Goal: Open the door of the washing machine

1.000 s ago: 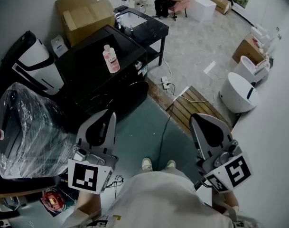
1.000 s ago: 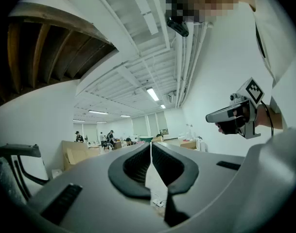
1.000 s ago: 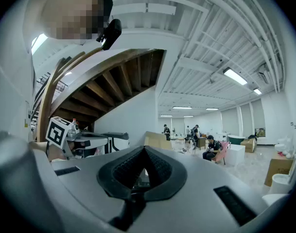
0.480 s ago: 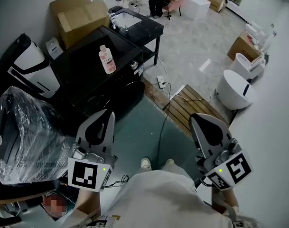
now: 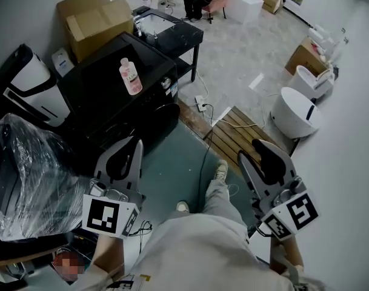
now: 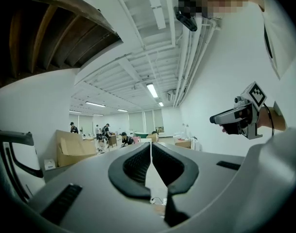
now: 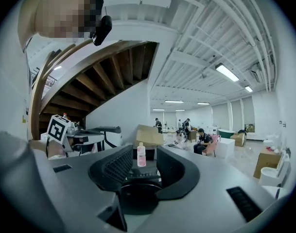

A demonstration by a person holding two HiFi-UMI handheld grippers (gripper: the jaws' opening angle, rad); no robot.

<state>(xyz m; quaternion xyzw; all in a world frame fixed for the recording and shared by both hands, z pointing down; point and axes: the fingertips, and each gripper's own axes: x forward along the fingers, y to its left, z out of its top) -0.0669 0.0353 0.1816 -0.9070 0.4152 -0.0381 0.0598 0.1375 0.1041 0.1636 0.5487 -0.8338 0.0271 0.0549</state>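
Two things had changed within the last second. The right gripper, pinched closed a moment earlier, had just spread its jaws wide, and nothing stood between them; only the far room showed in the gap. The person had also put one shoe forward over the teal mat, where both feet had been side by side before. Judged from that, the approach was under way and the right claw was being readied for the door, though no contact had been made.

The left gripper had its ribbed pads pressed together at the tips and held nothing.

The washing machine stood ahead and to the left, well apart from both grippers: a black, boxy front-loader with a glossy flat top. Its round door bulged dark from the front face and looked closed, though the handle was too dim to pick out. A pink-and-white plastic bottle lay on the lid. Just beside the machine sat a bulky thing under crinkled clear plastic wrap, and behind it a matte cardboard box. A slatted wooden platform lay on the floor to the right.
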